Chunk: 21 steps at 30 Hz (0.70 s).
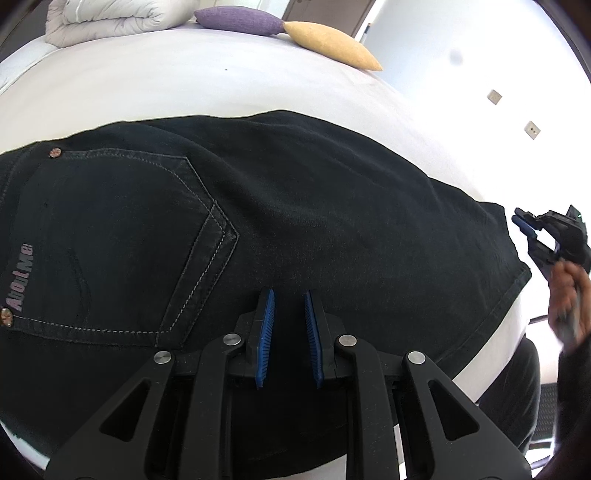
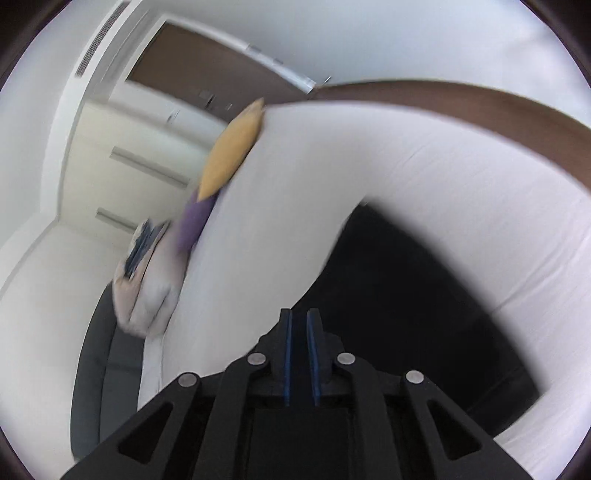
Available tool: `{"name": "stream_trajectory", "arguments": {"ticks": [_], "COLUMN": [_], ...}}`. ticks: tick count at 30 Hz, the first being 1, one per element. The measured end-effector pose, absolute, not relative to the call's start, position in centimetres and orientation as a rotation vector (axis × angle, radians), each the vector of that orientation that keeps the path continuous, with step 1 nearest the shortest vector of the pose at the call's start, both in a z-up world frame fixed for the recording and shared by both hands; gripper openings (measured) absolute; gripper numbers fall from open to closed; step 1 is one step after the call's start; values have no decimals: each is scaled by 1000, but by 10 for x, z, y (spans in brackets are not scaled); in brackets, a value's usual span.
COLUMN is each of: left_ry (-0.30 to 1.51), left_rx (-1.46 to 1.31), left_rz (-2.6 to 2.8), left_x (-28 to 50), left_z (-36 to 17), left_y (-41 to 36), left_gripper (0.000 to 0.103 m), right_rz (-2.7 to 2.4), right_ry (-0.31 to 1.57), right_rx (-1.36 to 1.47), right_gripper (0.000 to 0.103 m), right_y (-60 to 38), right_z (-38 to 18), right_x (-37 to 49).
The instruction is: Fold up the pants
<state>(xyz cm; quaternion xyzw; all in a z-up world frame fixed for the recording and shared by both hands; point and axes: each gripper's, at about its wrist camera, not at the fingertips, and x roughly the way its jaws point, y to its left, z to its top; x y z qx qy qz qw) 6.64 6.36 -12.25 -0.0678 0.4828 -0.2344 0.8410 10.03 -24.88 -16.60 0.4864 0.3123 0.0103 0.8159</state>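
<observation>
Black pants (image 1: 295, 221) lie folded on the white bed (image 1: 184, 85), back pocket and a label up at the left, hem at the right. My left gripper (image 1: 290, 295) hovers over the near middle of the pants, blue pads a little apart, holding nothing. My right gripper (image 1: 524, 225) shows at the right edge of the left wrist view, off the hem end, in a hand. In the blurred right wrist view my right gripper (image 2: 299, 314) has a narrow gap and is empty, above the pants (image 2: 406, 295).
A purple cushion (image 1: 240, 18), a yellow cushion (image 1: 332, 44) and a folded white duvet (image 1: 110, 18) lie at the bed's far end. A wall (image 1: 480, 74) stands to the right. A dark chair (image 2: 103, 369) stands beside the bed.
</observation>
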Motion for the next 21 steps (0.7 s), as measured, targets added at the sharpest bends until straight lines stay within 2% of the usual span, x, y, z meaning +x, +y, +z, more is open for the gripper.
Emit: {"name": "stream_trajectory", "arguments": {"ticks": [5, 9, 10, 11, 14, 17, 21], "left_ry": [958, 950, 984, 1019, 1054, 1034, 984], "left_rx": [-117, -99, -86, -74, -139, -194, -206], "left_rz": [-512, -477, -473, -456, -488, -516, -496], "left_x": [74, 112, 126, 139, 161, 166, 162], "left_z": [-91, -84, -89, -98, -117, -121, -120], "left_y": [64, 80, 84, 89, 115, 138, 173], "left_gripper": [17, 17, 17, 17, 17, 17, 17], "right_rz": [361, 448, 437, 405, 357, 257, 35], "right_ry": [959, 1069, 1077, 1070, 1016, 941, 826], "right_rx": [965, 946, 949, 962, 1079, 1053, 1127], "right_gripper": [16, 15, 11, 0, 0, 0, 0], "right_y": [-99, -61, -65, -73, -115, -154, -226], "right_z": [-200, -232, -241, -247, -254, -248, -238], "right_x": [162, 224, 218, 229, 245, 255, 220]}}
